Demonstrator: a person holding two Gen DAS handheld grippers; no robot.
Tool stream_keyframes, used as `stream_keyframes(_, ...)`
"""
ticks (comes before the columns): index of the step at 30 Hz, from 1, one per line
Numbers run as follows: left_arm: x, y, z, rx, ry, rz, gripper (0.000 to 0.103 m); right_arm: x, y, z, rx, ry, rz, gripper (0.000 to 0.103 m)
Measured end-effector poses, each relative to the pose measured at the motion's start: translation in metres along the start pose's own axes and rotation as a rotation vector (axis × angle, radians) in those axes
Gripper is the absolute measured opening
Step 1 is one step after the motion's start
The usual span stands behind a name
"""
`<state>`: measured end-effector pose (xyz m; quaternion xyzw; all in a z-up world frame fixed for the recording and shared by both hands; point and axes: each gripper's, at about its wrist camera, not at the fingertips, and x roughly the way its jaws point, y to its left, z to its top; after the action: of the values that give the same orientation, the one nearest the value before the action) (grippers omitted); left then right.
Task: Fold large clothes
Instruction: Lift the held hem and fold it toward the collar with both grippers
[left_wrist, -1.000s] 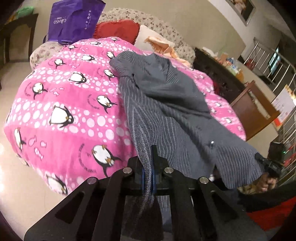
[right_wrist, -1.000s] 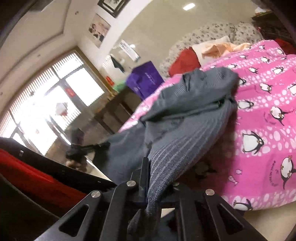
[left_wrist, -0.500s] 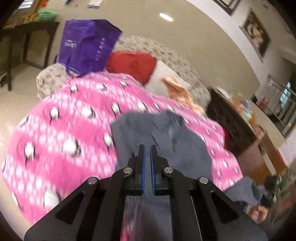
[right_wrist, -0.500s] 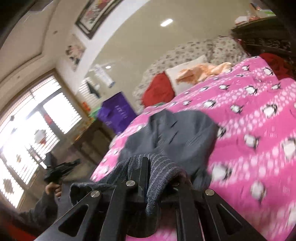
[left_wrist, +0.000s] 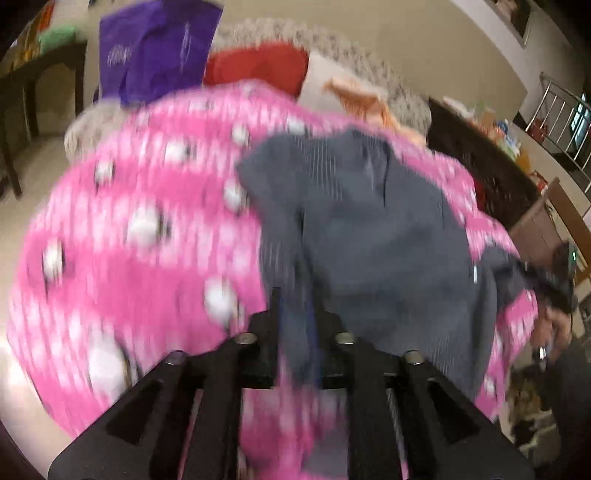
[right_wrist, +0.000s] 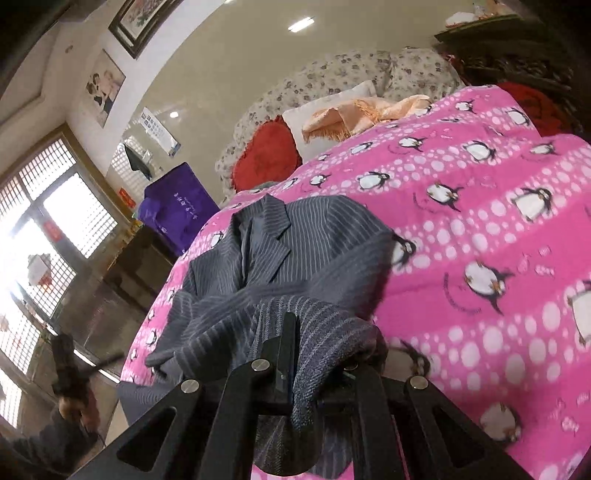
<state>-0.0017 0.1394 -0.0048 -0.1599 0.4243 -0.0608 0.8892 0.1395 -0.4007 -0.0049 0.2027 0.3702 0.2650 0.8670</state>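
Pink penguin blanket (right_wrist: 480, 229) over sofa serves as folding surface. Grey pinstriped suit jacket (right_wrist: 295, 236) lies on it, lapels up, lower part doubled back toward collar. Left gripper (left_wrist: 295, 314): jaws opening, hem fabric between them but no longer pinched, likely releasing fold. Right gripper (right_wrist: 291, 354): jaws together, clamped on jacket hem, holding its side of fold in place.
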Motion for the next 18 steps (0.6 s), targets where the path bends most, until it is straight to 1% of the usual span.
stream_keyframes(1,0.0,0.004,-0.015,-0.032,0.023,-0.025,0.043,-0.003,-0.001,-0.003,-0.005,0.001,-0.002,0.006)
stream_keyframes(2,0.0,0.01,-0.03,-0.076,0.04,-0.064,0.05,-0.004,-0.001,-0.004,-0.006,0.004,-0.007,0.006)
stream_keyframes(4,-0.007,0.013,-0.046,-0.138,0.025,-0.125,0.05,-0.005,0.0,-0.006,-0.012,0.012,-0.008,0.006)
stream_keyframes(5,-0.012,0.014,-0.049,-0.174,0.001,-0.15,0.05,-0.006,0.002,-0.006,-0.021,0.014,-0.009,0.006)
stream_keyframes(6,-0.016,0.013,-0.05,-0.194,-0.021,-0.168,0.054,-0.006,0.003,-0.007,-0.025,0.017,-0.009,0.006)
stream_keyframes(7,-0.021,0.013,-0.049,-0.211,-0.055,-0.202,0.058,-0.006,0.005,-0.007,-0.028,0.02,-0.009,0.006)
stream_keyframes(8,-0.023,0.009,-0.047,-0.203,-0.074,-0.241,0.068,-0.005,0.006,-0.008,-0.03,0.022,-0.011,0.006)
stream_keyframes(9,-0.025,0.006,-0.044,-0.184,-0.082,-0.263,0.07,-0.004,0.008,-0.008,-0.031,0.023,-0.013,0.006)
stream_keyframes(11,-0.025,-0.006,-0.041,-0.109,-0.092,-0.285,0.07,-0.004,0.01,-0.008,-0.033,0.024,-0.016,0.006)
stream_keyframes(13,-0.023,-0.012,-0.041,-0.065,-0.086,-0.3,0.07,-0.003,0.012,-0.007,-0.032,0.024,-0.018,0.006)
stream_keyframes(14,-0.019,-0.013,-0.043,-0.045,-0.066,-0.323,0.07,-0.004,0.012,-0.007,-0.033,0.023,-0.015,0.006)
stream_keyframes(15,-0.009,-0.016,-0.045,-0.011,-0.017,-0.354,0.07,-0.004,0.013,-0.007,-0.037,0.023,-0.014,0.006)
stream_keyframes(17,0.017,-0.02,-0.051,0.031,0.085,-0.364,0.07,-0.004,0.015,-0.007,-0.043,0.026,-0.016,0.006)
stream_keyframes(18,0.025,-0.019,-0.052,0.033,0.12,-0.369,0.067,-0.003,0.015,-0.007,-0.043,0.028,-0.017,0.006)
